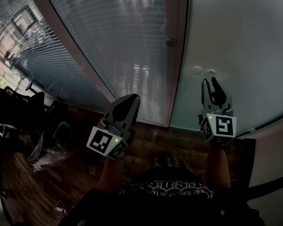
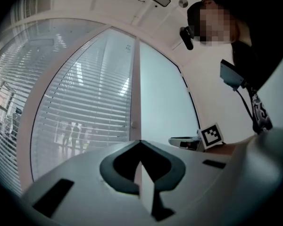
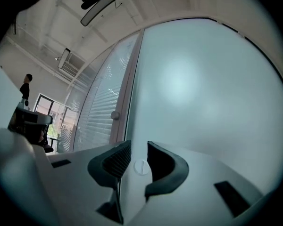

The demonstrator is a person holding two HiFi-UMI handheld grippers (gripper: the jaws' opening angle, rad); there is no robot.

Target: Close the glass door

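Observation:
The glass door is a frosted pane [image 1: 236, 46] to the right of a pale upright frame [image 1: 175, 65] that carries a small round knob [image 1: 170, 42]. Two small white round fittings [image 1: 196, 70] sit on the pane. My right gripper [image 1: 211, 82] is raised just below them, its jaws apart. In the right gripper view a white slotted disc [image 3: 141, 166] on the frosted pane [image 3: 203, 88] shows between the spread jaws of the right gripper [image 3: 139, 147]; the pads stand clear of it. My left gripper [image 1: 131, 99] is lower, in front of the blinds, tips together and empty; the left gripper [image 2: 140, 145] faces the frame.
Glass with horizontal blinds [image 1: 108, 41] fills the left. Dark office chairs [image 1: 14, 107] and a crumpled plastic bag [image 1: 47, 152] stand on the wooden floor [image 1: 52, 182] at left. A white wall [image 1: 273, 164] closes the right. People [image 2: 73, 135] stand far off beyond the blinds.

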